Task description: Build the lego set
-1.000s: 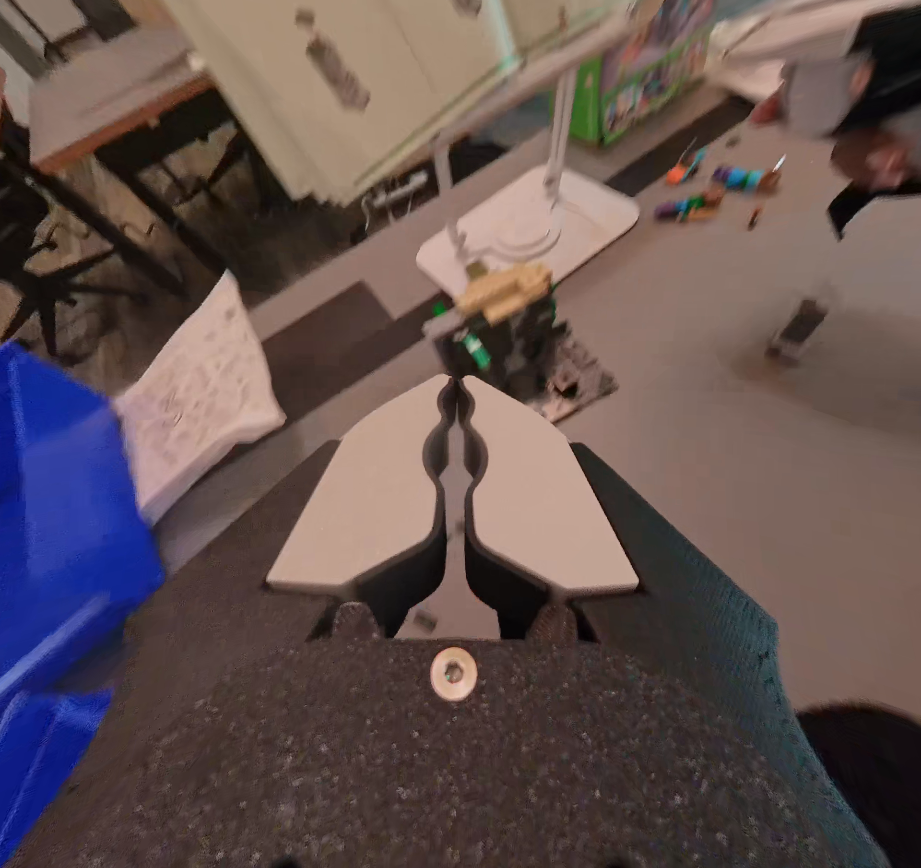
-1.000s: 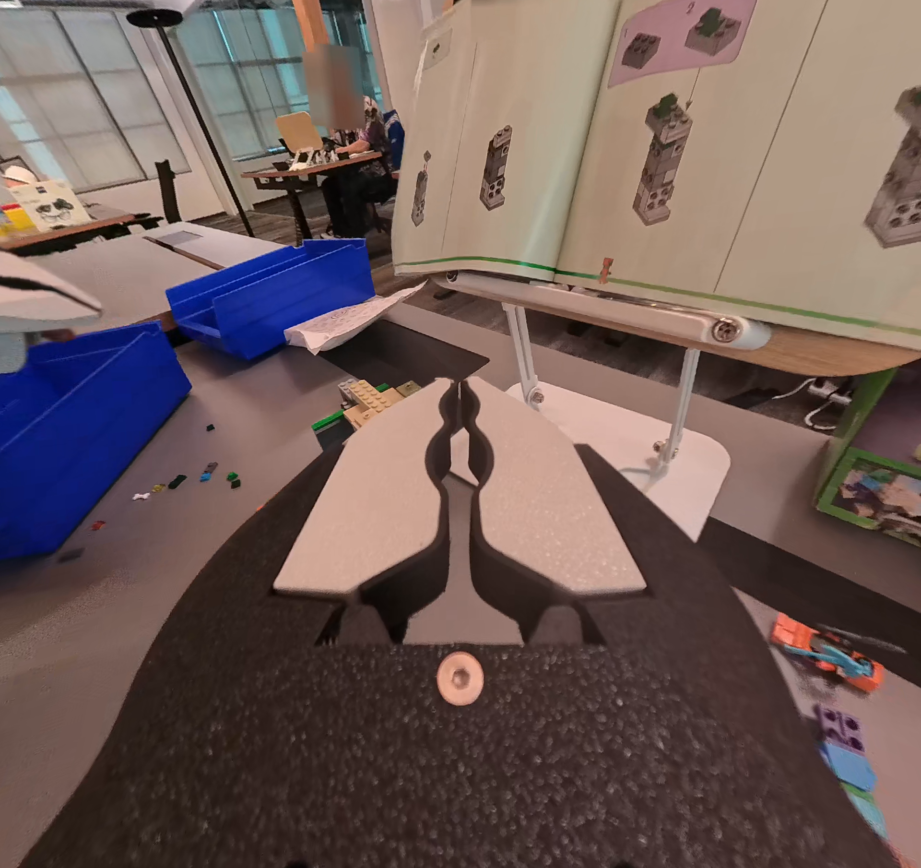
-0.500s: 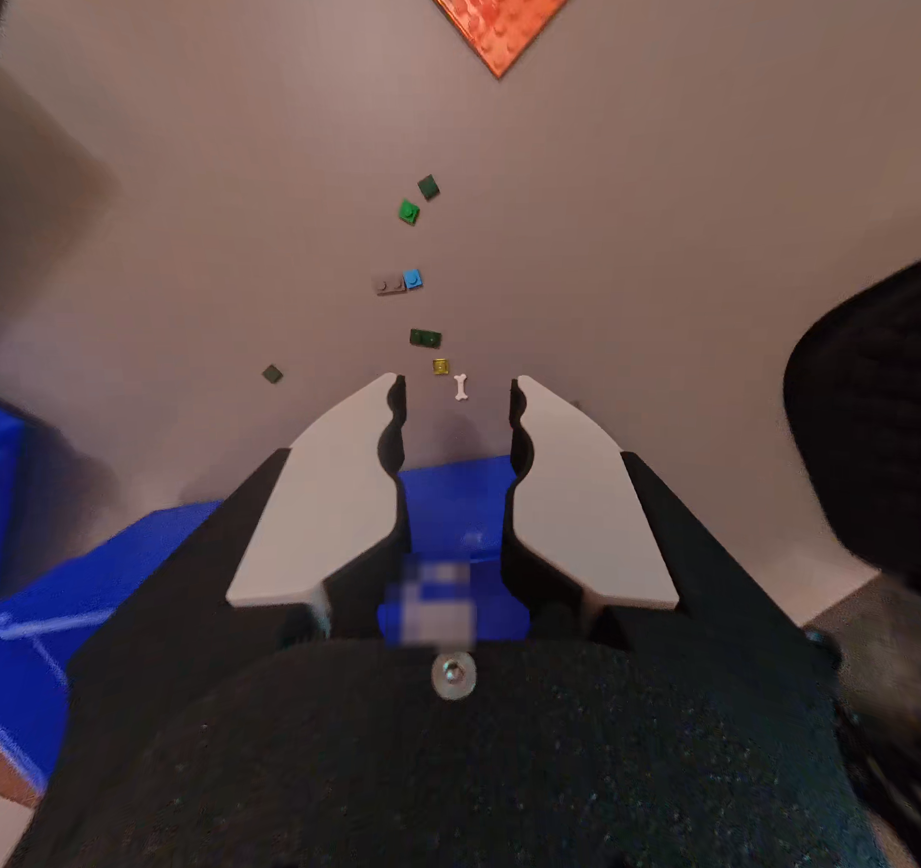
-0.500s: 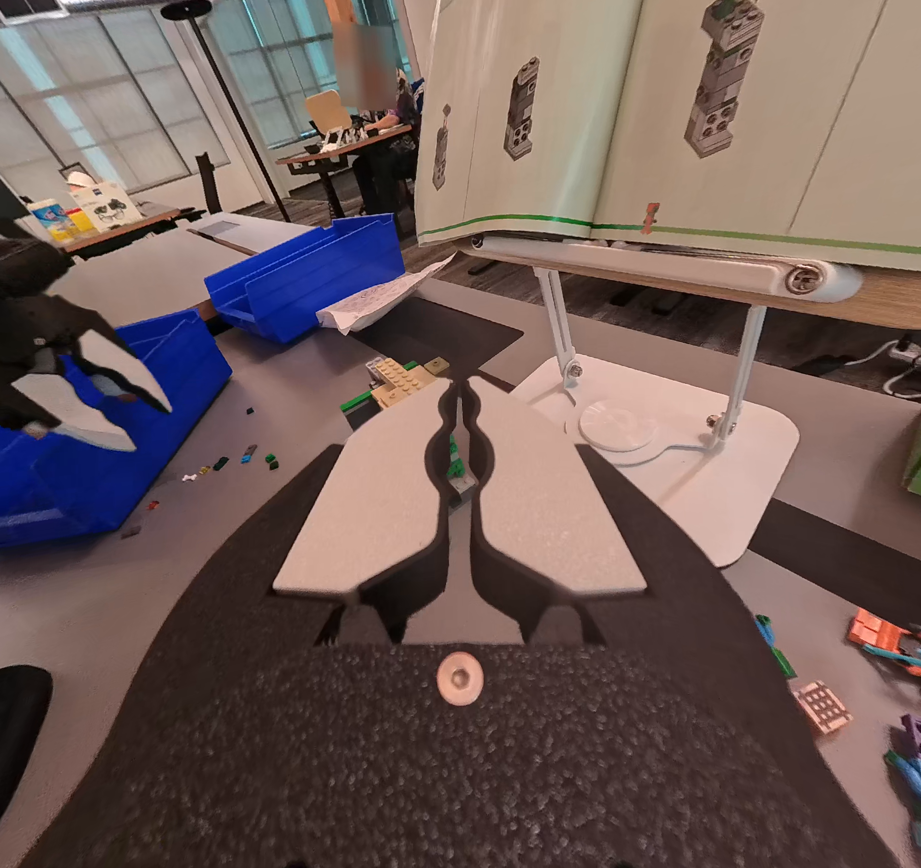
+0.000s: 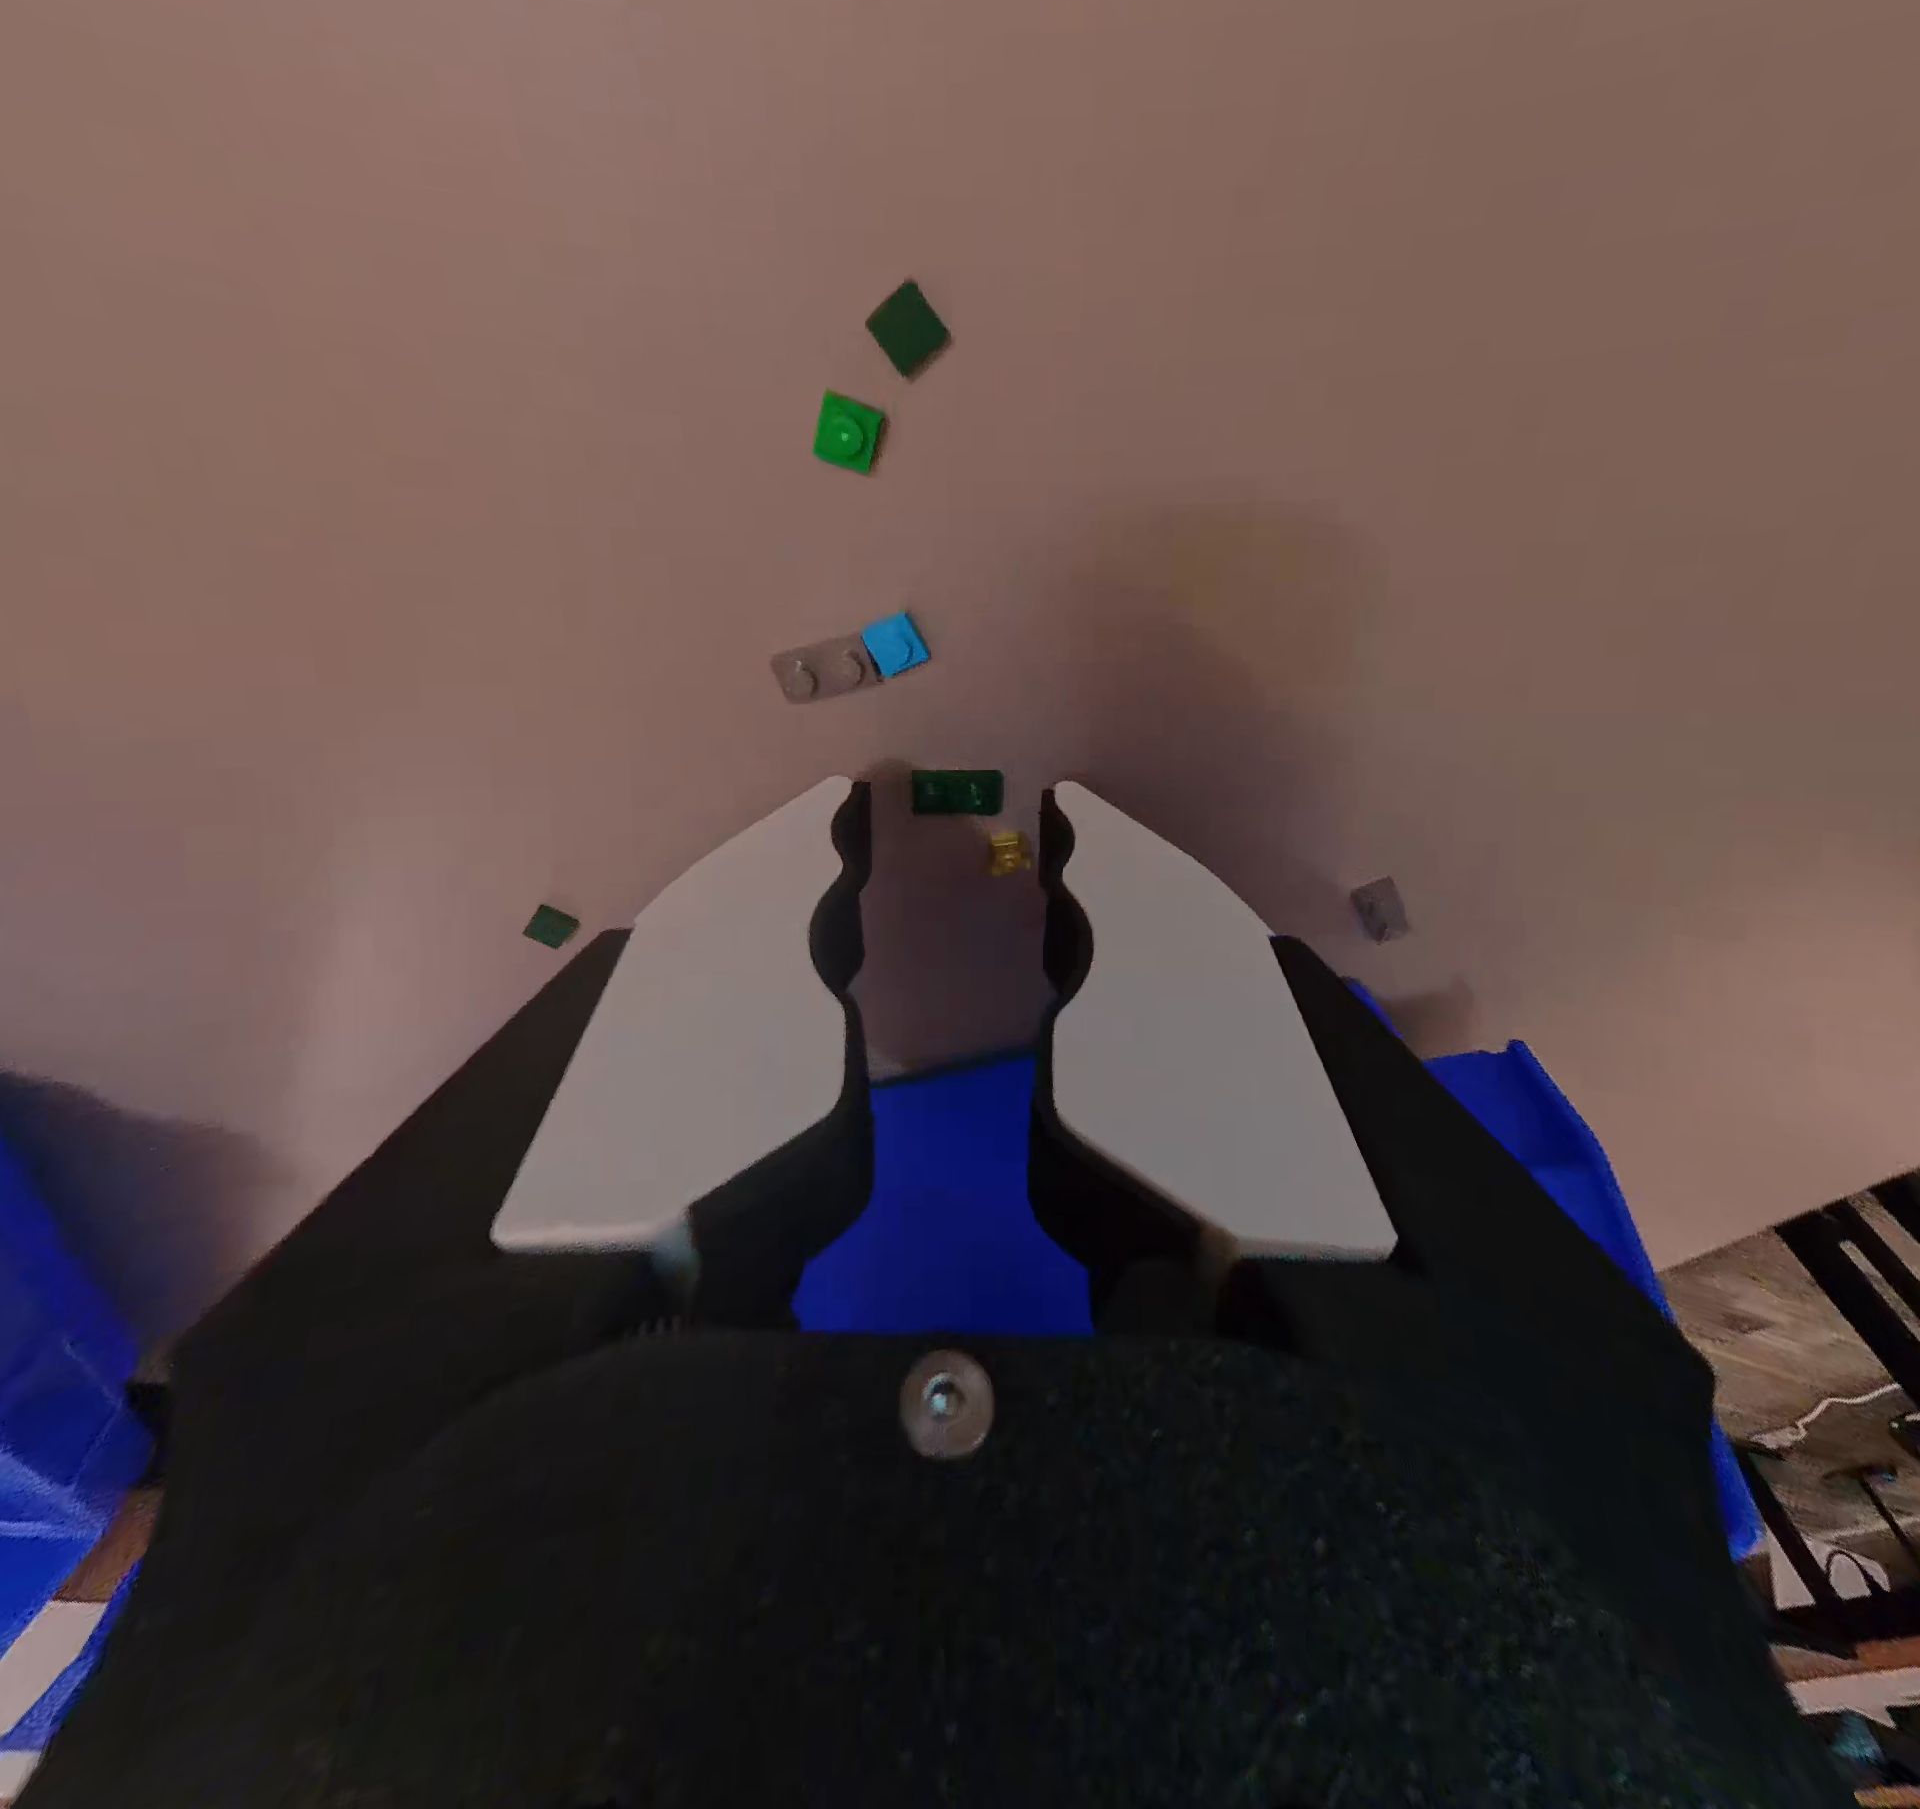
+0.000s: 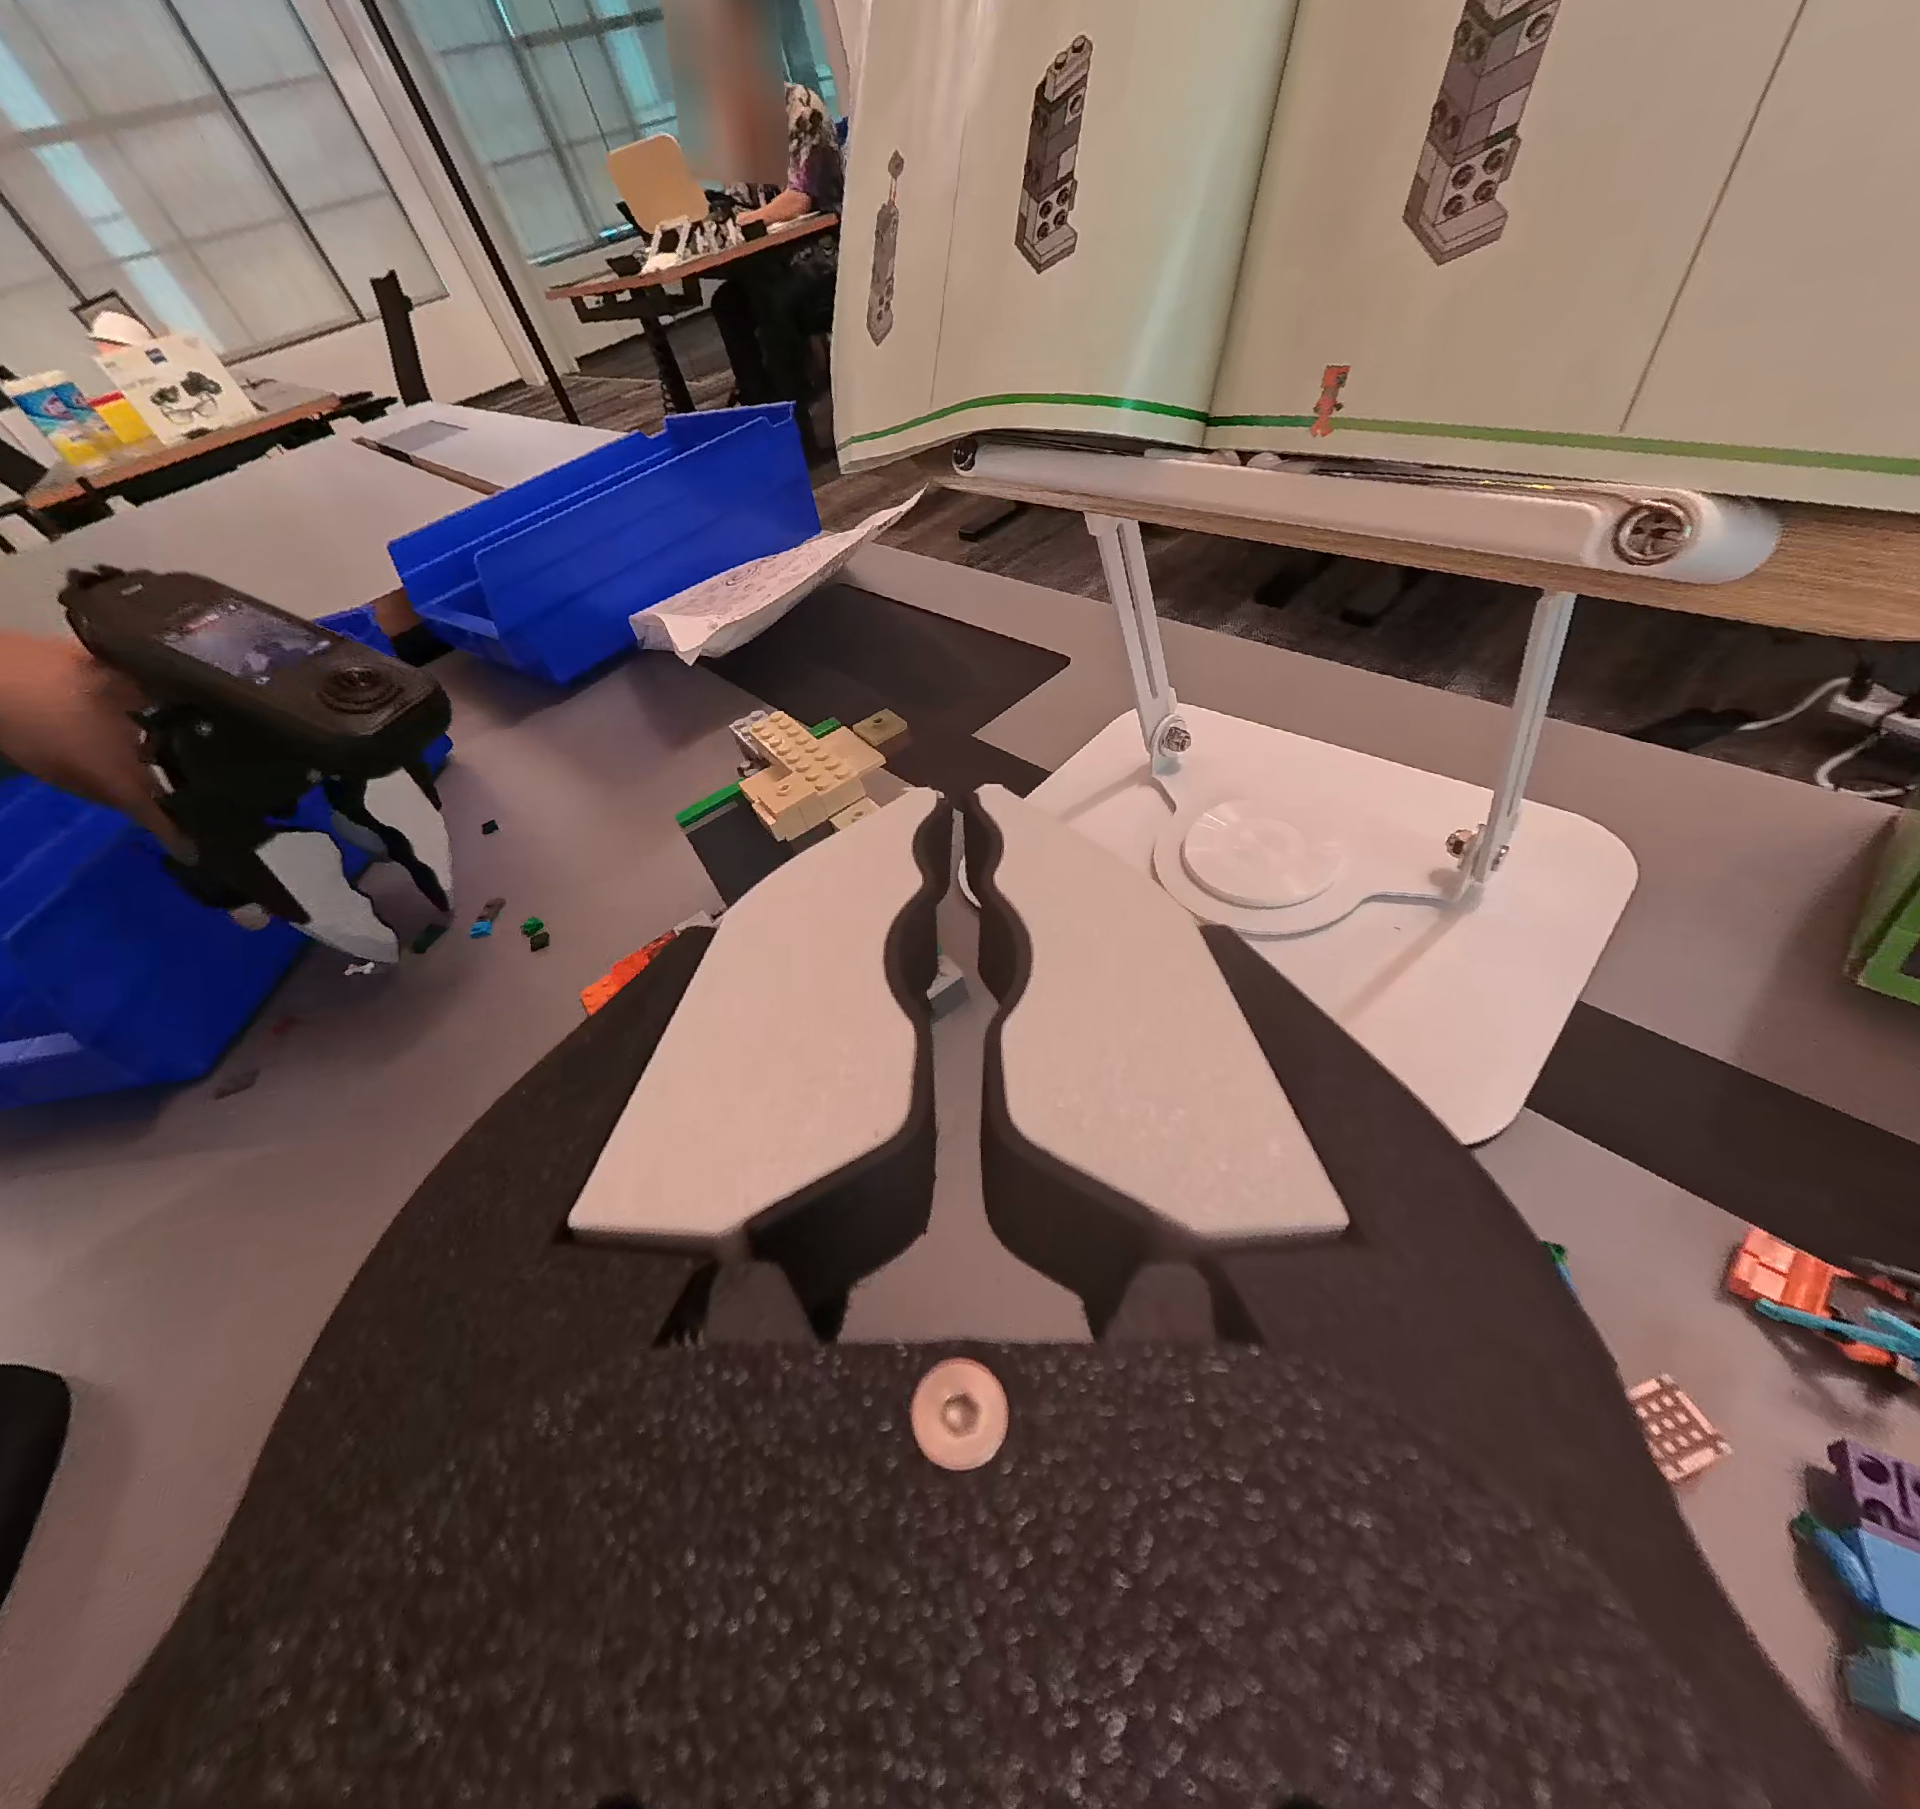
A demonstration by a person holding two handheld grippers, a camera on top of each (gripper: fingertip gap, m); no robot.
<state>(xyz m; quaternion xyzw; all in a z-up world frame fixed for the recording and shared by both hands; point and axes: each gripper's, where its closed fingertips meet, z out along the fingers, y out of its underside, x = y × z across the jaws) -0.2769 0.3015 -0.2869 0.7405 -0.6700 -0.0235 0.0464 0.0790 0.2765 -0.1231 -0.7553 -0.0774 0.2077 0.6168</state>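
A: Where the left hand-held gripper (image 5: 948,795) points down at the grey surface (image 5: 416,305), its jaws stand apart, with a small dark green two-stud plate (image 5: 957,791) lying crosswise between the tips.

B: And the other loose pieces?

A: A tiny yellow piece (image 5: 1008,852) sits just beside it; a grey two-stud plate (image 5: 824,670) touches a blue single-stud plate (image 5: 896,642) farther ahead.

B: The right hand-held gripper (image 6: 958,803)?

A: Jaws nearly together, holding nothing, above the partly built tan and green model (image 6: 810,772).

B: Containers?

A: The blue plastic bin (image 6: 94,938) by the left gripper; contents cannot be told. The open instruction booklet (image 6: 1351,159) on a white stand (image 6: 1455,928) shows brick towers.
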